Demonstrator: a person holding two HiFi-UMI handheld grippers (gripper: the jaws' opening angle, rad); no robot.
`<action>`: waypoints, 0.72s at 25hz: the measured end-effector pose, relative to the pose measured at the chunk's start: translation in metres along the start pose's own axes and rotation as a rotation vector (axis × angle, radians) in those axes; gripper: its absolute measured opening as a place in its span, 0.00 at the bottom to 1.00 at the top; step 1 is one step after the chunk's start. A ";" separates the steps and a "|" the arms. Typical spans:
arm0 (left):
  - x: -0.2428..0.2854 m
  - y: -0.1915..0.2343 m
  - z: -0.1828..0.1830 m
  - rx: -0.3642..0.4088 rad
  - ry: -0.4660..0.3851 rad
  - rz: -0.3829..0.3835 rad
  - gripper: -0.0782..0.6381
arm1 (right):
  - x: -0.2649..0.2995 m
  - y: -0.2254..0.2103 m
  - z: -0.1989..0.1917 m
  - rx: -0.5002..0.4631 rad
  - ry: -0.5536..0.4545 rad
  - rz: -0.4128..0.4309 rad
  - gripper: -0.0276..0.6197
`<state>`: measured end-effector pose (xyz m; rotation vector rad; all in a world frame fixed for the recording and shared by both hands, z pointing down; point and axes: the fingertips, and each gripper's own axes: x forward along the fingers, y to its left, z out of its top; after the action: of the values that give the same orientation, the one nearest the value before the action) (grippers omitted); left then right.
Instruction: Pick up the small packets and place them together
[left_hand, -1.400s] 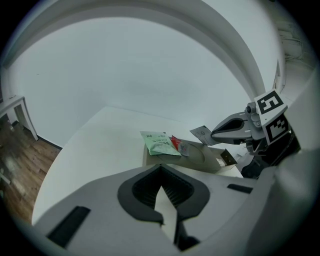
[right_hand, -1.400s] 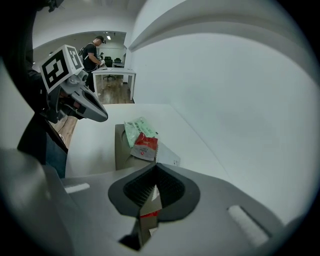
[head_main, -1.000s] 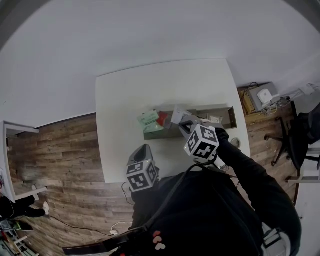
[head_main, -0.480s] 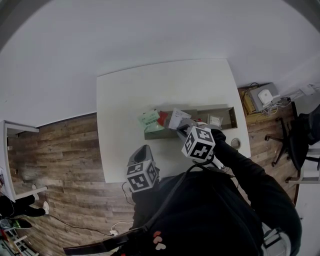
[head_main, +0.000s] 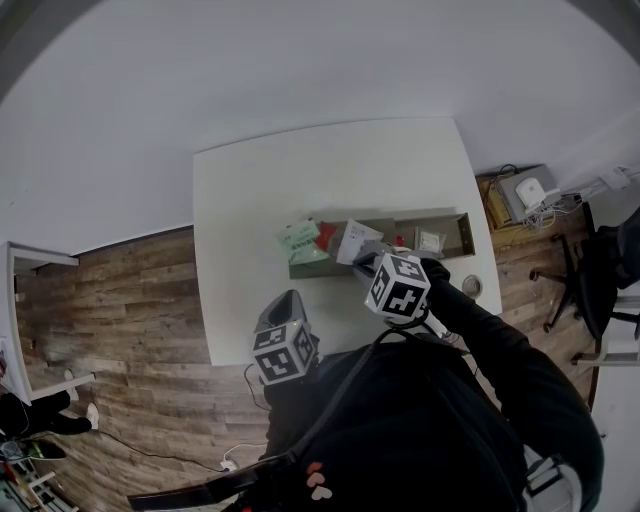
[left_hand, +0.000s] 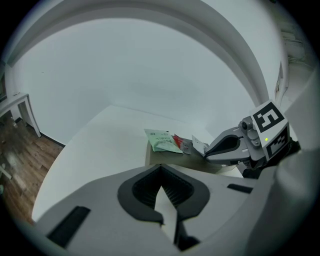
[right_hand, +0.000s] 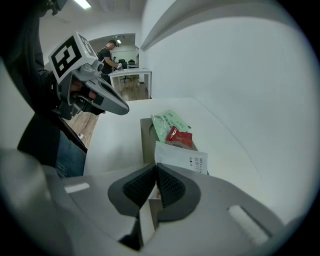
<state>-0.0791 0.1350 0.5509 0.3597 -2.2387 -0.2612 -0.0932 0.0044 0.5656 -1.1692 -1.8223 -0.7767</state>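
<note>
- Pinching the near edge of a white packet (right_hand: 181, 159), the right gripper (right_hand: 156, 166) has its jaws almost together. They have just been opening by a hair, with the packet's edge between the pads.
- The white packet is a flat, rectangular sachet with a serrated short edge and a line of small dark print along one side.
- It hangs tilted over the middle of a long grey tray (head_main: 325, 268), just to the right of a red packet (right_hand: 180, 137). Whether those two touch cannot be told.
- The red packet is small and glossy with a pale mark on its face. It lies at the tray's left part, against the right edge of a green packet (right_hand: 167, 124).
- The green packet is pale, larger than the red one and printed. It rests across the tray's left end and sticks out past the far-left corner.
- A small white square packet (head_main: 429, 240) lies flat in the tray's right compartment, well apart from the other three.
- The tray stands on a white table (head_main: 300, 170), its long side running left to right, near the table's near edge.
- The left gripper (left_hand: 160, 167) hangs on the near left side, short of the tray, with its jaws closed together and nothing between them.
</note>
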 end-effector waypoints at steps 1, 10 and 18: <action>0.000 0.000 0.000 0.000 -0.001 -0.001 0.11 | 0.000 0.001 0.001 0.004 -0.005 0.007 0.05; 0.000 -0.001 0.000 0.001 0.001 -0.007 0.11 | 0.004 0.008 0.000 0.027 -0.013 0.053 0.09; 0.002 -0.002 0.000 0.005 0.004 -0.009 0.11 | 0.003 0.012 -0.001 0.029 -0.031 0.089 0.19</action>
<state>-0.0801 0.1325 0.5517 0.3726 -2.2342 -0.2599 -0.0826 0.0097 0.5696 -1.2414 -1.7873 -0.6832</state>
